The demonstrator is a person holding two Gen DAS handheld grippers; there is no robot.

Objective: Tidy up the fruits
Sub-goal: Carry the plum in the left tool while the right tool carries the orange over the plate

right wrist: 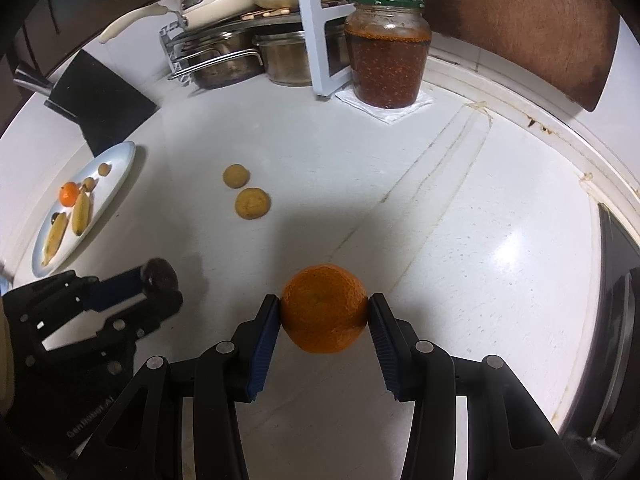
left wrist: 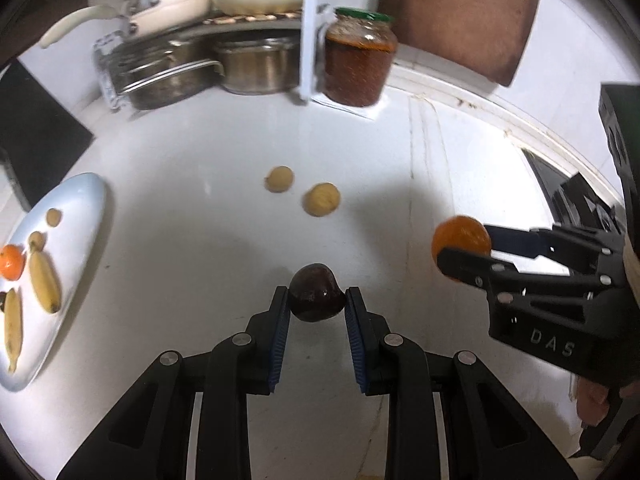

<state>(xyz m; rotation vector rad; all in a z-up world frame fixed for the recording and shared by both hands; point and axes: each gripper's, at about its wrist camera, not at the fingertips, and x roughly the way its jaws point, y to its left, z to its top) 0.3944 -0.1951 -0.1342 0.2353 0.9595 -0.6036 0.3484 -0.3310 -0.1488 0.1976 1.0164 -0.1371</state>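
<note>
Left gripper (left wrist: 317, 300): angled steeply down toward the white counter (left wrist: 200, 260), its two fingers entering the left wrist view from 6 o'clock. The blue pads (left wrist: 282, 340) are drawn narrow and press on both sides of a dark plum (left wrist: 316, 298), which is clear of the counter surface. In the right wrist view the same gripper appears at 8 o'clock, lying nearly across the frame with the plum at its tip.

Right gripper (right wrist: 323, 312): likewise pitched downward, fingers entering its own view from 6 o'clock. The jaws stand partly apart and clamp a held orange (right wrist: 323, 308) at its widest part; the fruit is off the counter. In the left wrist view this gripper reaches in from 3 o'clock, tips pointing toward 9 o'clock, with the orange at its end. Part of a hand (left wrist: 596, 400) shows behind its body at 4 o'clock.

Remaining items: two tan round fruits (left wrist: 303, 190) lie just beside each other on the counter at 12 o'clock of the plum, well apart from both grippers. A pale plate (left wrist: 80, 208) sits at 9 o'clock in the left view, bearing two bananas (left wrist: 44, 282), a plated orange (left wrist: 11, 263) and two small brown fruits (left wrist: 53, 217). A green-lidded jar (left wrist: 360, 60) stands at 12 o'clock, beside a rack of steel pots (left wrist: 256, 64).
</note>
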